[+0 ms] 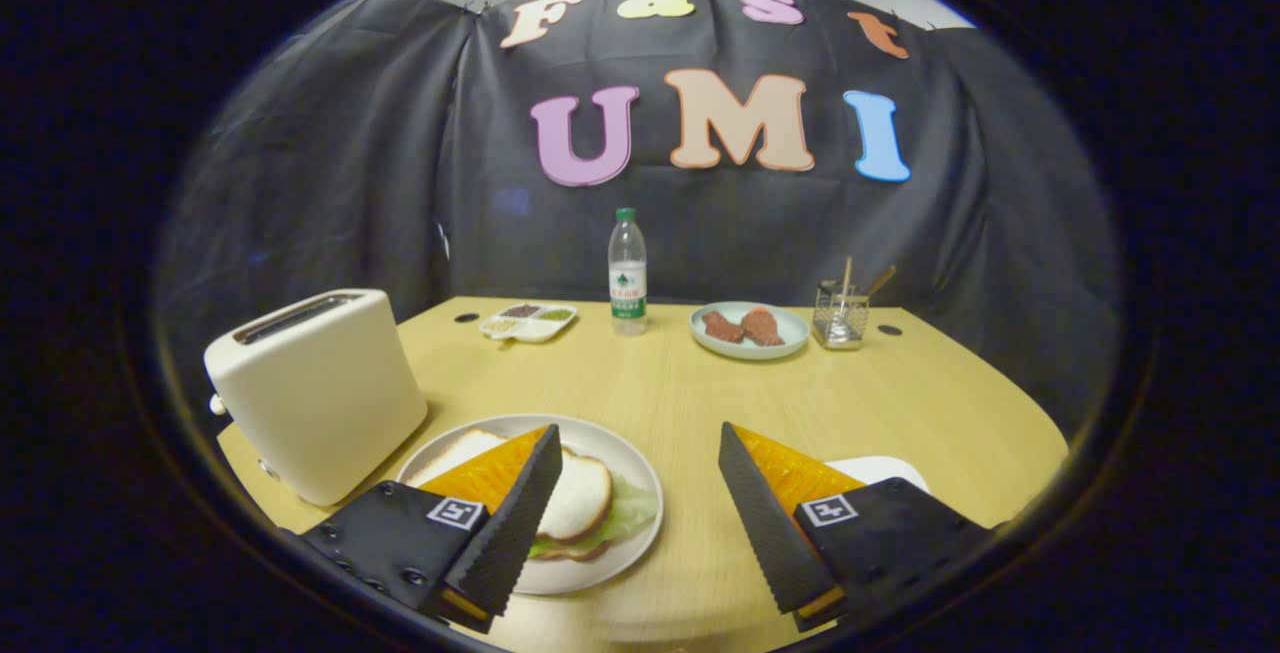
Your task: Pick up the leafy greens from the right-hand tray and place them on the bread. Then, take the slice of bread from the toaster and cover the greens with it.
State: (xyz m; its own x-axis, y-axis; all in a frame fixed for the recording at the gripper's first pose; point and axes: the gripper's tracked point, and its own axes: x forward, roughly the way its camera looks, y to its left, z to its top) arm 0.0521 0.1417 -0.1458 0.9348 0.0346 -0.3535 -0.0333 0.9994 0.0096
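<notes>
Tongs: your black two-finger gripper (640,493) is wide apart, holding nothing.
Sandwich: white bread slice (578,495) over green leaves (628,511), round white plate (630,463), by left finger.
Toaster: cream box toaster (315,393), further left; slot looks empty.

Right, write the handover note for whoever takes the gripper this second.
Gripper: open, holding nothing, fingers spread wide above the table.
Plate: just ahead, partly behind the left finger. On it a top bread slice covers the leafy greens, which stick out at the edge; the bottom bread shows beneath.
Toaster: left of the plate; no bread sticks out of its slot.
Done: greens placed, bread on top, as far as can be seen.
Left: probably nothing; check that the top slice sits square.
</notes>
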